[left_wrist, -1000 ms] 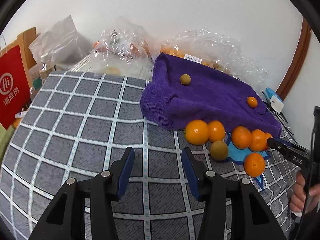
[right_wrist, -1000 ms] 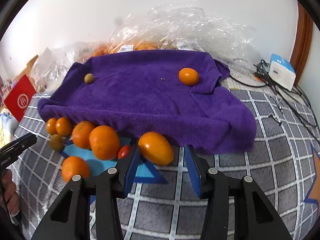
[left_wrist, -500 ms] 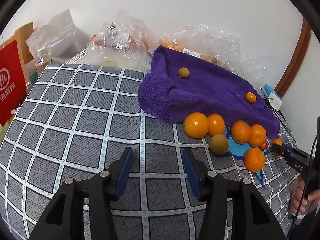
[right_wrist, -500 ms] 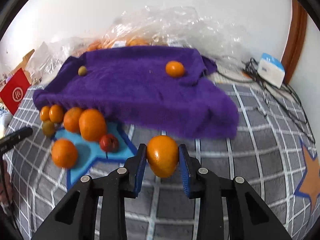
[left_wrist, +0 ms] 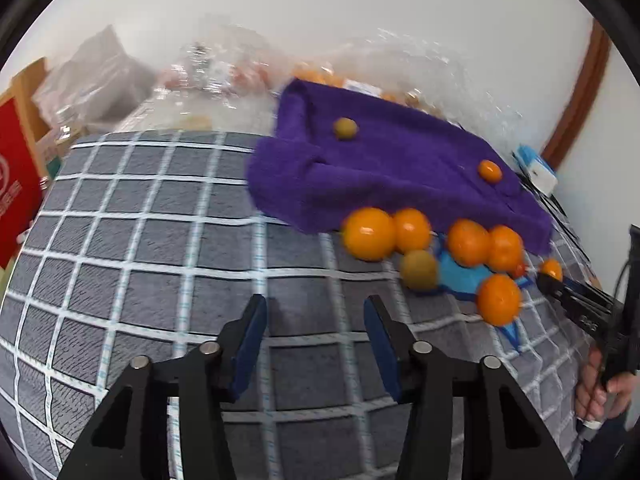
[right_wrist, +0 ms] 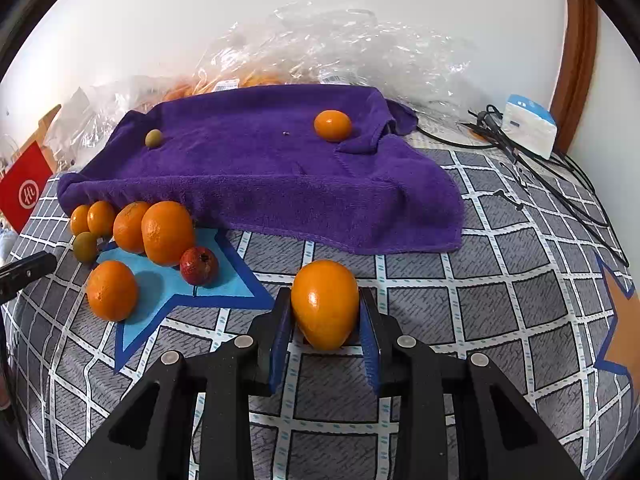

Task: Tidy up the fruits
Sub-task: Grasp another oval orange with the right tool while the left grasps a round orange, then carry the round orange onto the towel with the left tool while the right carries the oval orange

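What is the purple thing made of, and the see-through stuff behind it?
The purple towel looks like soft, fuzzy terry cloth: matte, with a nap and a stitched hem, draping in folds. The clear bags behind look like thin plastic film: glossy, crinkled, with bright glints and fruit showing through.

I count seven loose oranges [right_wrist: 167, 233] in my right wrist view: five beside the towel, one on it, one between the jaws. Small green fruits [right_wrist: 85, 246]: two. Red fruit [right_wrist: 199, 265]: one. Purple towel [right_wrist: 256, 168]: one. White-and-blue box [right_wrist: 528, 125]: one. Bagged fruit behind cannot be counted.
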Demonstrator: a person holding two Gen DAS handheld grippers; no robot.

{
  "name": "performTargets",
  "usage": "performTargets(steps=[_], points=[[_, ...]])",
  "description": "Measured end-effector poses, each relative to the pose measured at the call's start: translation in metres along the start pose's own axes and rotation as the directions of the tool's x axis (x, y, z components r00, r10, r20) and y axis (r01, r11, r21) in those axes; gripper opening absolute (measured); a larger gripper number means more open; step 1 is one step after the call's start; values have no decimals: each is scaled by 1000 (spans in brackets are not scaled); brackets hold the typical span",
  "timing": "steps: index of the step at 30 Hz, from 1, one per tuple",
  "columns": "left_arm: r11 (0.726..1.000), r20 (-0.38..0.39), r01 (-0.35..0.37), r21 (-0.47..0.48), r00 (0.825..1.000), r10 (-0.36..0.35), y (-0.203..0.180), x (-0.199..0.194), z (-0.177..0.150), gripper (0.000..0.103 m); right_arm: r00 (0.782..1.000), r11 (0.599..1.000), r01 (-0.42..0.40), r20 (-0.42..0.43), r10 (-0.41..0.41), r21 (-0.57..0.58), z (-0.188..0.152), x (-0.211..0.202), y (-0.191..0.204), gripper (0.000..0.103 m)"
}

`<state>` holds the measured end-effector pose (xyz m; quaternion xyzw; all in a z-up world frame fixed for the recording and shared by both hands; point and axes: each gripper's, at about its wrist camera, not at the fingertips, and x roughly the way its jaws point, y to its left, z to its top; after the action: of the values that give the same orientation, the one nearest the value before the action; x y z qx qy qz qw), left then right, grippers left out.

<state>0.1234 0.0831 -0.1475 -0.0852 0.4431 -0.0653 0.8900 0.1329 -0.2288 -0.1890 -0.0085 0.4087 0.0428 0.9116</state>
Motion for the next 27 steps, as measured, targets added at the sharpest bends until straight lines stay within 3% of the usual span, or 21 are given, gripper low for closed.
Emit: performTargets(steps=[5,11,14,17,18,23,27], points=[[997,-3,62,-40,998,-62,-14,2,23,45,1000,1000,14,1,-14,-16,-1,0,3,32],[991,-4,59,-119,998,-60,-12,25,32,45,1000,1000,2,0,-2,-4,-2,0,0,32],[989,13,73,-131,997,-72,-9,32,31,34,1000,1000,-4,0,4,2,-2,0,-1,32],[981,48,118,-156,993,-112,-2,32,27,33,1000,1000,-3,1,3,0,-2,0,-1,32],[981,48,117,-156,993,-111,-1,31,26,33,1000,1000,-2,1,2,-1,-2,0,-1,32],[989,124,-3,-149,992,22,6,10,18,33,999,999,32,2,-32,-12,-2,0,1,32],[986,50,41,-163,998,-33,10,22,19,33,1000,1000,30,0,-30,6,-3,1,-2,32]])
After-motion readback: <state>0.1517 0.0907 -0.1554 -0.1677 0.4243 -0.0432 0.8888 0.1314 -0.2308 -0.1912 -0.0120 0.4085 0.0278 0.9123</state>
